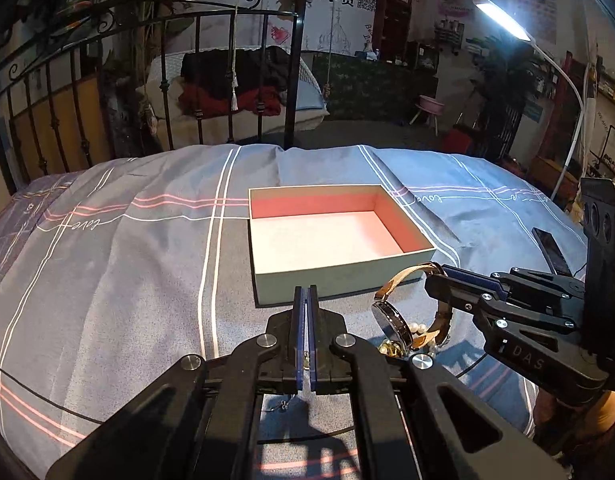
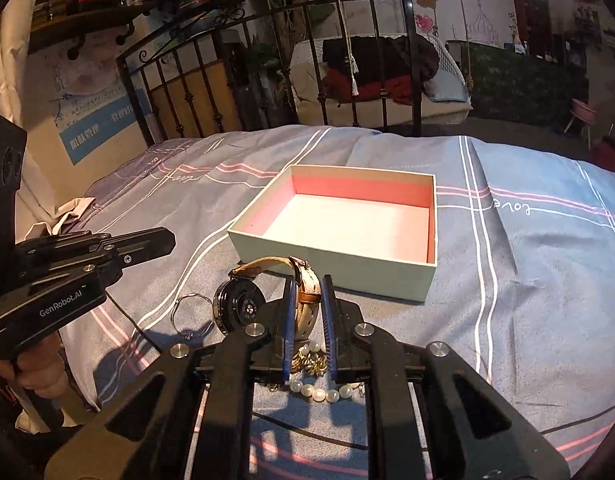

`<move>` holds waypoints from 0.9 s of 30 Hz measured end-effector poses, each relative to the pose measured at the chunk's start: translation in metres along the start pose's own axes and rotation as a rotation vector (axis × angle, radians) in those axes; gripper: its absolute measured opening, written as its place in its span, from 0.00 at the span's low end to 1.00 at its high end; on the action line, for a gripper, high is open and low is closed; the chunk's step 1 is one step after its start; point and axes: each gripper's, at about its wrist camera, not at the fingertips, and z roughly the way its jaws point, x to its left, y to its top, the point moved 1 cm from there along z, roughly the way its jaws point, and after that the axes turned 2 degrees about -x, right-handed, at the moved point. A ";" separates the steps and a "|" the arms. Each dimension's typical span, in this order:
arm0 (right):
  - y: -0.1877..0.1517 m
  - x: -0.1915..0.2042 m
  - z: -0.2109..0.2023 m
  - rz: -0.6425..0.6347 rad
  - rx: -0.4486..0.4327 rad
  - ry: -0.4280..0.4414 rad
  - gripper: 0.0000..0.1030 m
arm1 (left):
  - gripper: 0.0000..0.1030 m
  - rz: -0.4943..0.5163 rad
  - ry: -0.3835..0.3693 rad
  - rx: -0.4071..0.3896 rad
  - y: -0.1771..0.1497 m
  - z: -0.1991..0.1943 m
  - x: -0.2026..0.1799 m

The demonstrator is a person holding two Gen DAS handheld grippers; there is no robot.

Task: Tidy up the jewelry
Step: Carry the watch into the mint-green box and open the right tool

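1. Black right gripper (image 2: 307, 312), low centre of the right wrist view, has its blue pads clamped on the tan leather strap of a wristwatch with a round dark case (image 2: 238, 307); the case hangs to the left of the pads.
2. White pearl bracelet with gold beads (image 2: 319, 390) lies on the grey-blue plaid bedsheet (image 2: 527, 280) under the gripper.
3. Thin silver wire bangle (image 2: 189, 314) is seen left of the watch; whether it rests on the sheet is unclear.
4. Left gripper (image 1: 306, 320) has its jaws pressed together, with something small and metallic pinched between the pads; what it is cannot be told.
5. Open pale-green cardboard box with pink lining (image 2: 387, 288) stands empty, mid-frame beyond the watch.
6. Judgement: the strap is soft and flexes, while the case is heavy and likely to swing, so a hold nearer the case would steady it; its glass is fragile.
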 end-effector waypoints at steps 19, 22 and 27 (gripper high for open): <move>0.090 -0.049 0.060 0.036 -0.036 -0.096 0.13 | 0.01 -0.059 -0.036 0.088 0.070 0.093 0.002; 0.093 -0.062 0.078 0.068 0.005 -0.110 0.13 | 0.01 -0.084 -0.038 0.125 0.076 0.112 0.004; 0.083 -0.078 0.106 0.115 0.090 -0.100 0.13 | 0.01 -0.087 -0.039 0.183 0.078 0.140 0.001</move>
